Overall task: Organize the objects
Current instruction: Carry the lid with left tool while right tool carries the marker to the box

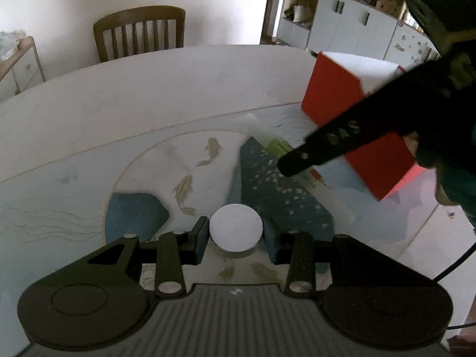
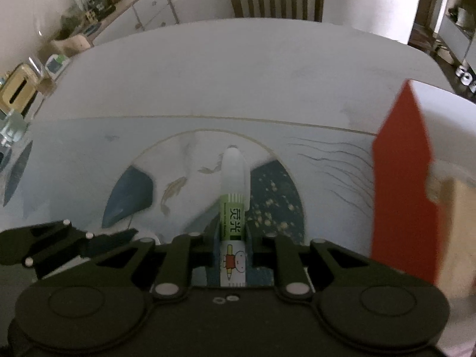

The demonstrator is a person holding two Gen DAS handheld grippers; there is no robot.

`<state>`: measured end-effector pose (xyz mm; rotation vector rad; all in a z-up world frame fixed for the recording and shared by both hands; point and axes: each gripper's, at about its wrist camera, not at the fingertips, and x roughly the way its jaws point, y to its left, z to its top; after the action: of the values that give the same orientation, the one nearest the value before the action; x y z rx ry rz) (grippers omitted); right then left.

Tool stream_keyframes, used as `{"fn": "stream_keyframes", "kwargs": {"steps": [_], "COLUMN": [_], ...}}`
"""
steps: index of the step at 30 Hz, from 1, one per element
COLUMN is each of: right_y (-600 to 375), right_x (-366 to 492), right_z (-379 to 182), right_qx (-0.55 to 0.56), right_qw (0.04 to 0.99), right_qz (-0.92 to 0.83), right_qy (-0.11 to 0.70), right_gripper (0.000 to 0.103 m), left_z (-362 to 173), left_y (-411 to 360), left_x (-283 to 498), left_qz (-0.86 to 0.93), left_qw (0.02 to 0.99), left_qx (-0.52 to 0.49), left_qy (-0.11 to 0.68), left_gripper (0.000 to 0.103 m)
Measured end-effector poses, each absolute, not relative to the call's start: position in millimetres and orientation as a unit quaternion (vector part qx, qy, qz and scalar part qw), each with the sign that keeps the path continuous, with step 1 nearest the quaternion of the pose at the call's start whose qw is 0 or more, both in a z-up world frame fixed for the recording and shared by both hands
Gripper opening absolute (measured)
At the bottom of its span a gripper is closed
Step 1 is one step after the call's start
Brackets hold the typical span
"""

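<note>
My left gripper (image 1: 236, 235) is shut on a round white disc-like object (image 1: 236, 227), held just above the patterned table mat (image 1: 89, 178). My right gripper (image 2: 232, 244) is shut on a white marker pen with a green label (image 2: 233, 214), its capped tip pointing forward over the mat (image 2: 89, 154). The pen's white tip and green label also show in the left wrist view (image 1: 278, 145), blurred, beyond my right gripper's finger (image 1: 327, 145). A red box with an open top (image 1: 333, 95) stands at the right; in the right wrist view it (image 2: 401, 193) is close on the right.
A white table (image 1: 178, 83) carries the mat. A wooden chair (image 1: 139, 31) stands behind it. A side cabinet with clutter (image 2: 98, 9) is at the left. White cupboards (image 1: 351, 26) stand in the far room. The left gripper's arm (image 2: 59, 244) shows at lower left.
</note>
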<state>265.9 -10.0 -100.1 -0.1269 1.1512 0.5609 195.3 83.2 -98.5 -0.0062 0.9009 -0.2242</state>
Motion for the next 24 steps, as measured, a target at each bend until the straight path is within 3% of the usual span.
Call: {"fn": "stream_keyframes", "kwargs": {"steps": [24], "right_y": [-133.6], "right_x": [236.8], "right_z": [-24.4], "right_qx": [-0.007], "right_qw": [0.845], "right_qz": [0.212], "right_qy": [0.491], "right_gripper": [0.016], "left_z": [-8.4], "left_y": [-6.5], "left_x": [202.8], "left_qz": [-0.158], "left_qw": [0.916], "left_qx": [0.015], "left_qy": [0.369], "left_gripper": [0.038]}}
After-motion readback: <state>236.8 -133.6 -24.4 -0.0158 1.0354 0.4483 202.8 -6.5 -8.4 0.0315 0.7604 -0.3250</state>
